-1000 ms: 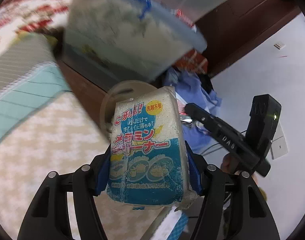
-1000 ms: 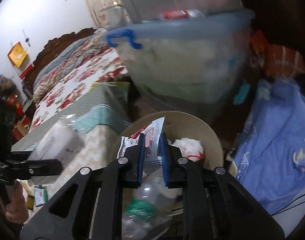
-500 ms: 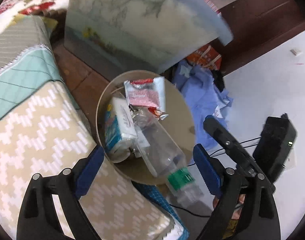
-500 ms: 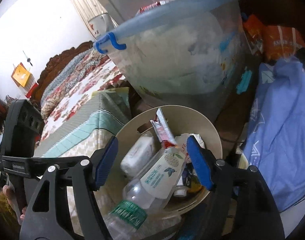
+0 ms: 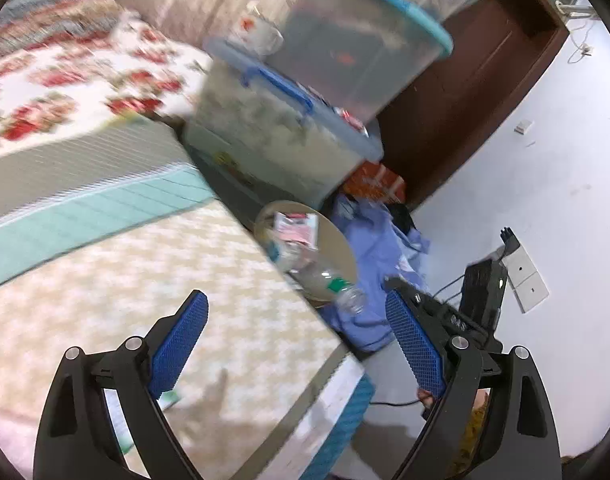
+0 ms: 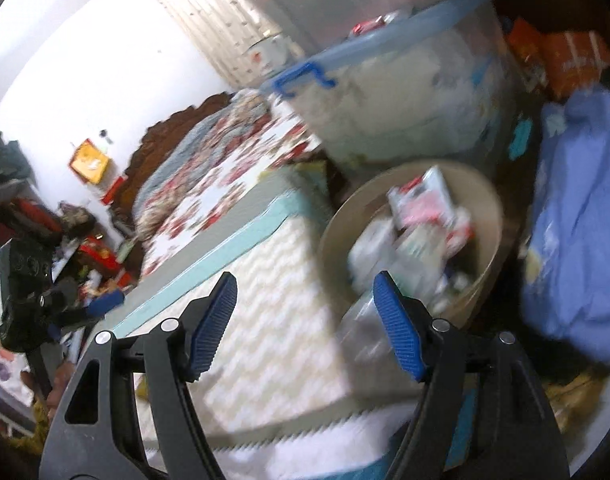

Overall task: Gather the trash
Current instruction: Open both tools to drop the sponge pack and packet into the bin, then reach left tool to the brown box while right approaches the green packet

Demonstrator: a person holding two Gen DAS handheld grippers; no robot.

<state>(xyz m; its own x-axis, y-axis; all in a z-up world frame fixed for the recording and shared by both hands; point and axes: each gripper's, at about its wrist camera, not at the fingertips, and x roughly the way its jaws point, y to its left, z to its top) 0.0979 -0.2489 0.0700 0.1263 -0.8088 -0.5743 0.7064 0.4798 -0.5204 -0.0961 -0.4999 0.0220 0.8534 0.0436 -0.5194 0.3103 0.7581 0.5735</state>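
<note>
A beige round bin (image 5: 347,250) stands on the floor beside the bed, holding a pink-and-white wrapper (image 5: 297,228) and a clear plastic bottle (image 5: 325,280) with a green label that sticks out over the rim. My left gripper (image 5: 297,322) hangs open over the bed's corner, back from the bin, with nothing between its blue pads. In the right wrist view the bin (image 6: 491,208) is blurred, with the wrapper (image 6: 423,200) and a white pack (image 6: 369,246) inside. My right gripper (image 6: 305,316) is open and empty just in front of the bin.
The bed (image 5: 125,280) has a beige zigzag cover and a floral quilt. Stacked clear storage boxes (image 5: 289,140) with blue lids stand behind the bin. A blue cloth heap (image 5: 381,256) lies on the floor to the bin's right, with cables and a wall socket (image 5: 525,280) beyond.
Both grippers opened: the left let go of the sponge pack, the right of the wrapper, and both now lie in the bin. Both grippers then drew back from the bin.
</note>
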